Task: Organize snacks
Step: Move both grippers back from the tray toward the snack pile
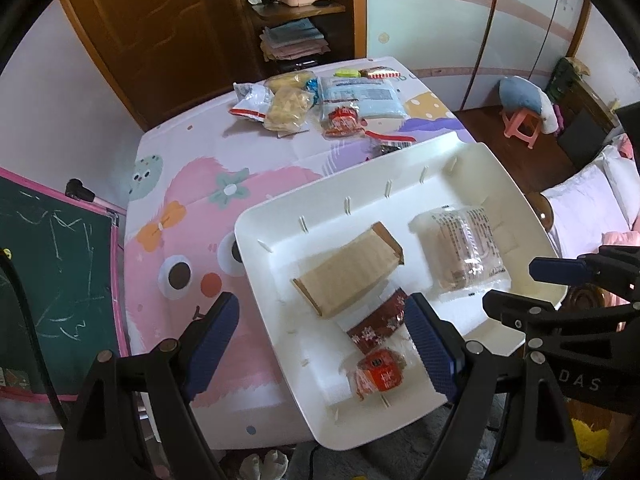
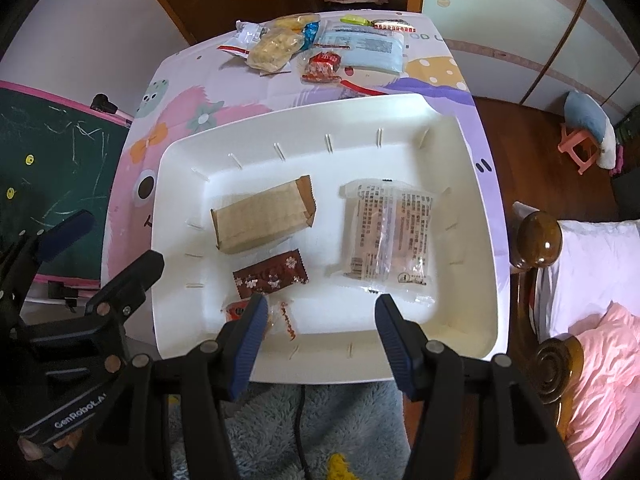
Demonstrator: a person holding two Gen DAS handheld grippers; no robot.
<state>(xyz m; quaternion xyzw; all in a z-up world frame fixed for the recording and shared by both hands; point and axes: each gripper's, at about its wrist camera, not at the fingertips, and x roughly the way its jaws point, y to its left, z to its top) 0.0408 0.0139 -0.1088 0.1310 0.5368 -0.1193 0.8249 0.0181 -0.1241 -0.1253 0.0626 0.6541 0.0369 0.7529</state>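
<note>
Snacks in white tray (image 2: 472, 208), left to right: brown box (image 2: 262, 216), maroon packet (image 2: 272, 274), red packet (image 1: 378, 372), clear pack (image 2: 386, 236). More snacks (image 2: 320, 46) far on table (image 2: 224, 92). Left gripper (image 1: 324, 344) spread over tray edge, empty. Right gripper (image 2: 318, 332) parted, empty.

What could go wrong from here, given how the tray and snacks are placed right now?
1. The tray overhangs the table's near edge; pressing on its near rim could tip it.
2. The right gripper hangs beside the orange snack; a finger could snag its wrapper.
3. The remaining snacks lie across the table; a gripper reaching over the tray could bump its contents.
</note>
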